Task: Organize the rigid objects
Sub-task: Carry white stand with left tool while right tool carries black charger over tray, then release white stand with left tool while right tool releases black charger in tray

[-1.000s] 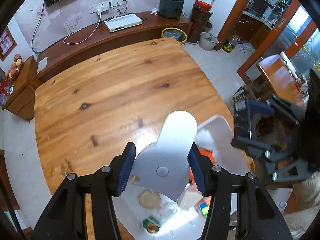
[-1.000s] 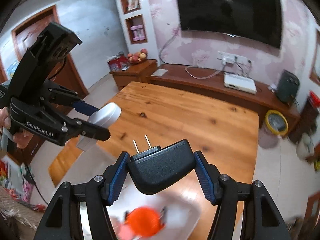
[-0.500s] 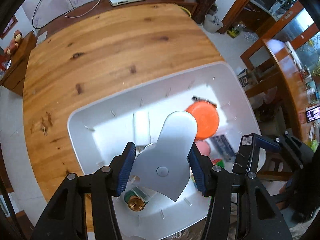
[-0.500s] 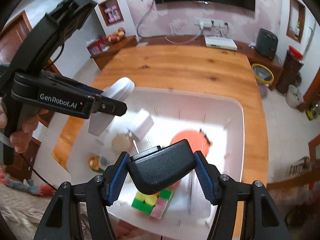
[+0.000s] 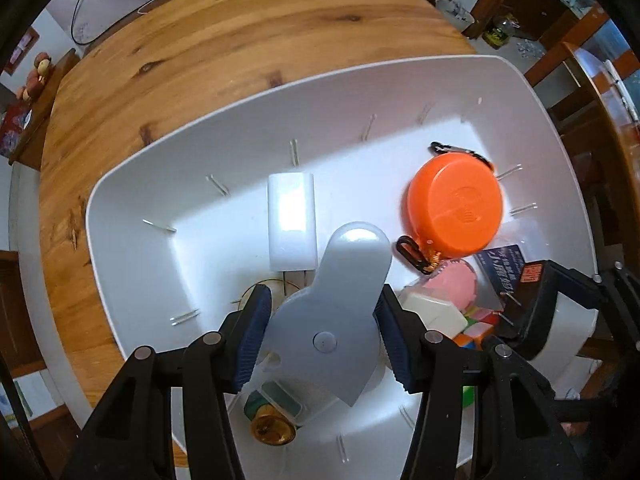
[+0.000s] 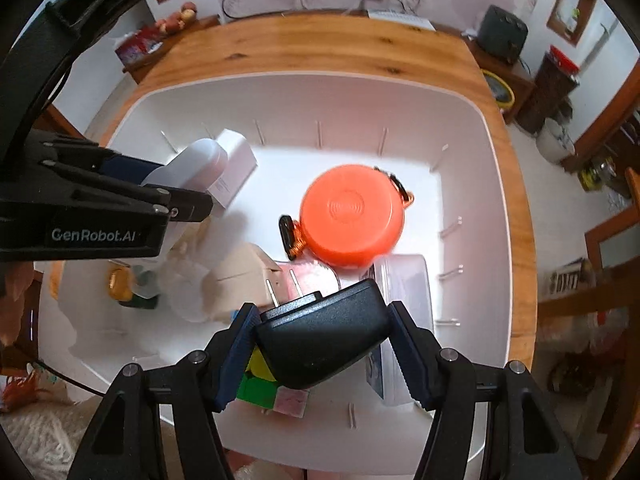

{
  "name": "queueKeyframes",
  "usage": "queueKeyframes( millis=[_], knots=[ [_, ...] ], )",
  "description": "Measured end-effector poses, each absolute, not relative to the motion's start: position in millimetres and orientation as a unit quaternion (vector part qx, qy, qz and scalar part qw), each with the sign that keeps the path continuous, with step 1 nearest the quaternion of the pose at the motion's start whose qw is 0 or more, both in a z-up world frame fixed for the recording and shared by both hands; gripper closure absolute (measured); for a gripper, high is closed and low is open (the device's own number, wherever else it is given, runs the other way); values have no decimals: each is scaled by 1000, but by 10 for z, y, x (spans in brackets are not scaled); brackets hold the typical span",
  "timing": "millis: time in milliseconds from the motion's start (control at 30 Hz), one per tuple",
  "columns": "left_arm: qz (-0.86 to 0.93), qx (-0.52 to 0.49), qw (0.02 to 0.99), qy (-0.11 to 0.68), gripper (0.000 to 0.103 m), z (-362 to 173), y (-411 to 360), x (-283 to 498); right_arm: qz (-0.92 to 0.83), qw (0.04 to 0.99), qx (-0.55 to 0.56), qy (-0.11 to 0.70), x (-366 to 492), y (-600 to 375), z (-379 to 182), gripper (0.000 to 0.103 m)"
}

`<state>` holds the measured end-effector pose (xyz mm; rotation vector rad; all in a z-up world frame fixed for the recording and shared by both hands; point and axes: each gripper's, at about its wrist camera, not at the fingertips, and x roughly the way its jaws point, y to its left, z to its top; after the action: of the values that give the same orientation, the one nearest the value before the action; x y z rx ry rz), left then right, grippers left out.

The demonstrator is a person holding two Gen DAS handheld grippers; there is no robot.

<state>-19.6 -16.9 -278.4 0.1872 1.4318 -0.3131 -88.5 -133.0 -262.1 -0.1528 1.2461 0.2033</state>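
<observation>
The left hand-held gripper [image 5: 325, 334] is clamped on a flat grey plastic piece [image 5: 334, 316] with a rounded tab at its far end, and holds it above the near-left part of a large white bin [image 5: 132, 184]. The right hand-held gripper [image 6: 320, 342] grips a black plug adapter [image 6: 320, 334] — its two metal prongs point away from the camera — over the near side of the same bin.

The bin sits on a wooden table [image 5: 192, 44], filling most of the table's near half and reaching close to its right edge. Inside it, a round orange case [image 5: 454, 204] with a black clip lies near the bin's middle toward the right wall. A white rectangular charger block [image 5: 291, 226] lies toward the left, just beyond the grey piece's tab. Nearer the bin's front edge are a pink round item [image 5: 454, 282], a cream box [image 5: 434, 312] and a multicoloured cube [image 6: 256, 388] — the cube lies directly under the adapter in the right wrist view. A small brass-coloured object [image 5: 272, 428] lies beside a green-lidded item at the near-left corner, and a clear lidded box [image 6: 406, 292] lies along the right side.
</observation>
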Motion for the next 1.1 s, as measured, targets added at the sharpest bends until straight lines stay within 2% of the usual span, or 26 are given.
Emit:
queueKeyframes(
  millis=[233,333,400,467,533,1100],
  knots=[
    [-130,84,742,652,45,-2855,-189,-235,84,799,-106,586,-861,-1262,-2665,36],
    [-126,89,744,650,44,-2844,-185,-256,86,793,-108,593,-869,-1242,-2678,28],
    [-124,94,747,646,39,-2814,-200,-249,84,792,-109,595,-870,-1232,-2684,26],
    [-122,95,753,640,29,-2777,-171,-256,83,791,-108,597,-874,-1207,-2683,26],
    [-123,90,759,633,27,-2706,-143,-267,86,791,-105,597,-877,-1195,-2667,26],
    [-105,52,802,586,27,-2090,112,-387,93,809,-82,574,-890,-1108,-2313,26]
  ],
)
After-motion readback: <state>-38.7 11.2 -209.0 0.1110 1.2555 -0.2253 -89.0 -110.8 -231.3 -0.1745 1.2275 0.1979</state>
